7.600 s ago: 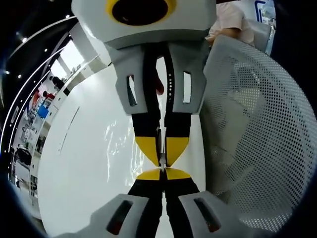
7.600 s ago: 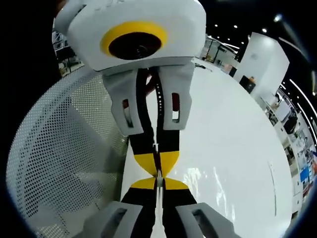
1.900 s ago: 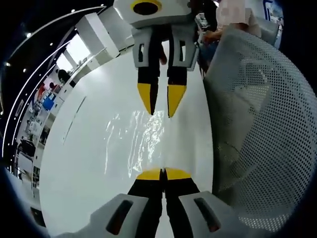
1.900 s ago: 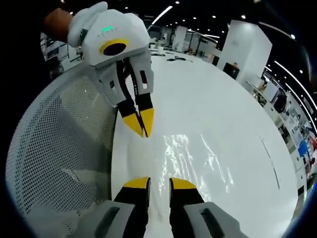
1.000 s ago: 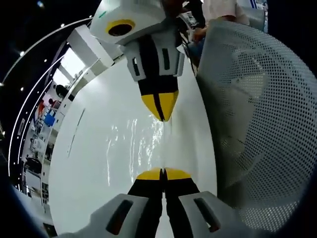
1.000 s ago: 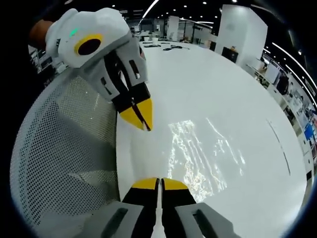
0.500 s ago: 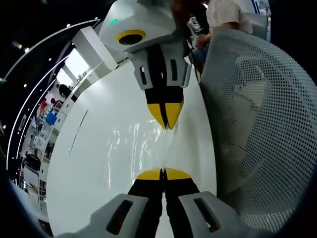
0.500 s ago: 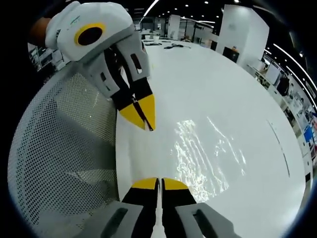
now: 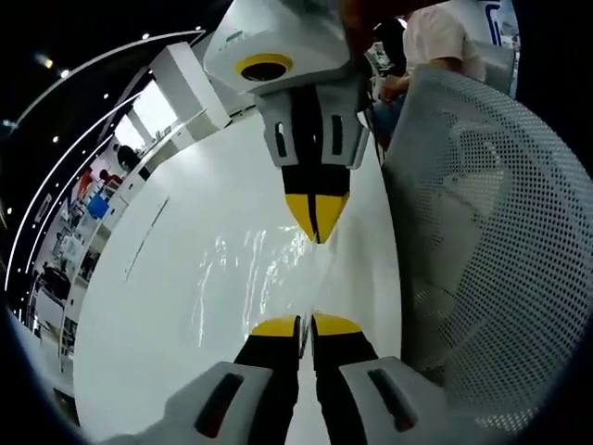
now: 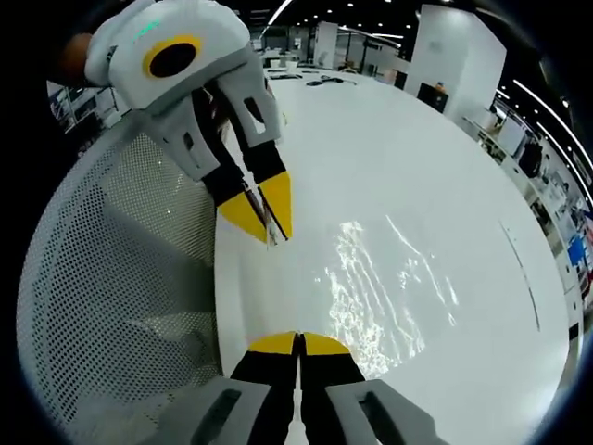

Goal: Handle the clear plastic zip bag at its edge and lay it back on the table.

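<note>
Left gripper [image 9: 305, 324] has loosened slightly; right gripper [image 10: 298, 342] grips bag [image 10: 389, 278].

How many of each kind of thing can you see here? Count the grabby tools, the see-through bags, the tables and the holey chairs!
Tools: 2, the left tool and the right tool
Clear zip bag: 1
White table: 1
Mesh chair: 1
Total: 5
</note>
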Tool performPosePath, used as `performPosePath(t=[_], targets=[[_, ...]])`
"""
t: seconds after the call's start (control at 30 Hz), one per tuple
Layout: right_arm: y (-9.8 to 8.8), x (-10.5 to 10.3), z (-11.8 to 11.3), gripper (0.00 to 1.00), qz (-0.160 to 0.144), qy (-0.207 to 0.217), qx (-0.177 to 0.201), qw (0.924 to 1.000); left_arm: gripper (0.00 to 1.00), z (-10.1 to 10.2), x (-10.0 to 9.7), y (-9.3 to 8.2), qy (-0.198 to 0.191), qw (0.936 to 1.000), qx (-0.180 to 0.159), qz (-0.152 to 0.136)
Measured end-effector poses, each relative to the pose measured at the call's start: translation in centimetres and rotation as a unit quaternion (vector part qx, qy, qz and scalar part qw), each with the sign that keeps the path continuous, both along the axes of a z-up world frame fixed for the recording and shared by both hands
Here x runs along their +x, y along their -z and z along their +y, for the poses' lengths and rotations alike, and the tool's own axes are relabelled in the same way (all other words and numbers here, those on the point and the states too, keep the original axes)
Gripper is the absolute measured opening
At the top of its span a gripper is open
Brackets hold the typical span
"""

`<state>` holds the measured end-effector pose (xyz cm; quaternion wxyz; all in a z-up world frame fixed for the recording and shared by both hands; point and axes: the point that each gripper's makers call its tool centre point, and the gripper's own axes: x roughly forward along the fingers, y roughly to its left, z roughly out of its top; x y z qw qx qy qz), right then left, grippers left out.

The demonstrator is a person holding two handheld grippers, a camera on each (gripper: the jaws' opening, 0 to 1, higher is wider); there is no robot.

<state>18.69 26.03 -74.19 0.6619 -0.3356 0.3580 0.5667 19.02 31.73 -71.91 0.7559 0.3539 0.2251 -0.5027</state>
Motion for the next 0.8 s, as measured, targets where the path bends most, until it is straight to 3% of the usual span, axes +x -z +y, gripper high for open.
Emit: performPosePath(t=[0.3, 0.8], targets=[[-0.4, -0.2, 0.4, 0.0, 0.007, 0.014, -0.008, 0.9998, 0.17, 0.5, -0.1, -0.5, 0.002, 0.9999, -0.005, -0.01], [-0.4, 0.3, 1.0, 0.0, 0.012, 0.024, -0.015, 0.9995, 0.09, -1.9, -1.2, -1.8, 0.055, 0.9978, -0.016, -0.034]])
